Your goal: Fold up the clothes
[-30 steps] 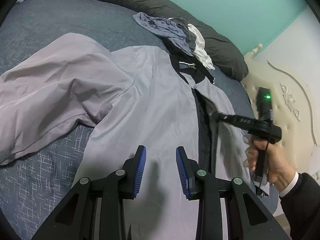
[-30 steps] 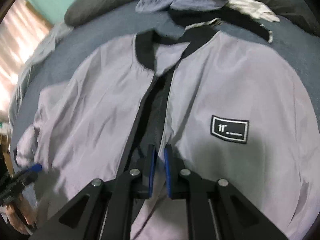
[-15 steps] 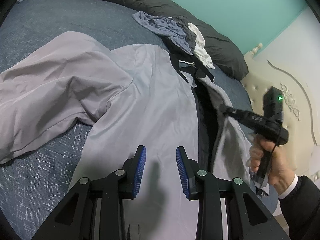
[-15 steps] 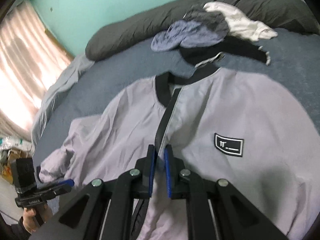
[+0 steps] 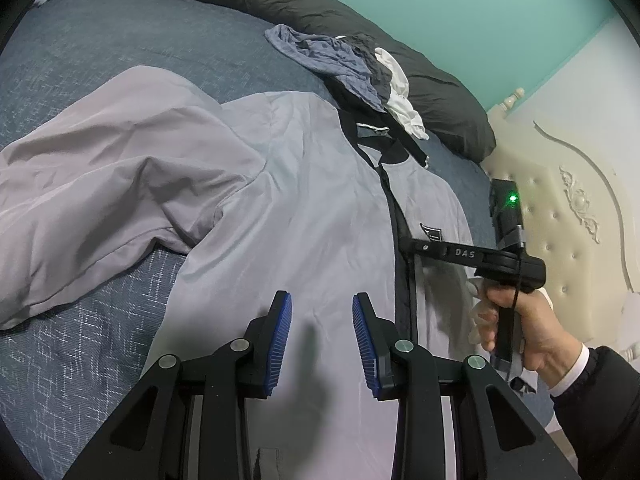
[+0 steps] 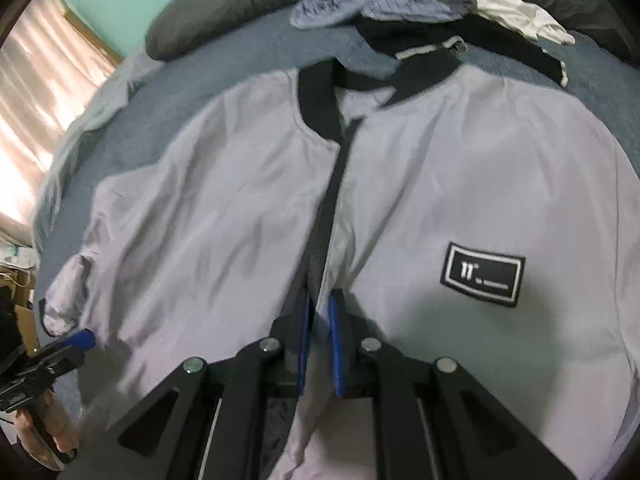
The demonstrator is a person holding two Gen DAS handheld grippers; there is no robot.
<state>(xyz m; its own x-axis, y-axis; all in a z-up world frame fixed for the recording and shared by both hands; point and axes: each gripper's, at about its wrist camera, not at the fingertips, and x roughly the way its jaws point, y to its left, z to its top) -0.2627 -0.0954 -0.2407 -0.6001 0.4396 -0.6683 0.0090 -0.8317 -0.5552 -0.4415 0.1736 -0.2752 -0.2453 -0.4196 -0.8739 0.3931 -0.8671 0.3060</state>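
Observation:
A light grey zip jacket [image 5: 304,216] with a black collar and a black chest patch [image 6: 482,274] lies front up on the bed. Its left sleeve [image 5: 100,200] is bunched out to the side. My left gripper [image 5: 322,320] is open and empty, hovering over the jacket's lower front. My right gripper [image 6: 319,312] is shut on the jacket's front edge by the zip [image 6: 332,200], low on the chest. It also shows in the left wrist view [image 5: 408,242], held in a hand.
A pile of blue, grey and white clothes [image 5: 344,60] lies past the collar. A dark long pillow [image 5: 280,4] runs along the teal wall. A cream padded headboard [image 5: 560,208] stands to the right. The blue bedsheet [image 5: 80,360] shows around the jacket.
The right gripper lifted the jacket's front edge up, then lowered it back down flat beside the zip. The left gripper stayed in place, open.

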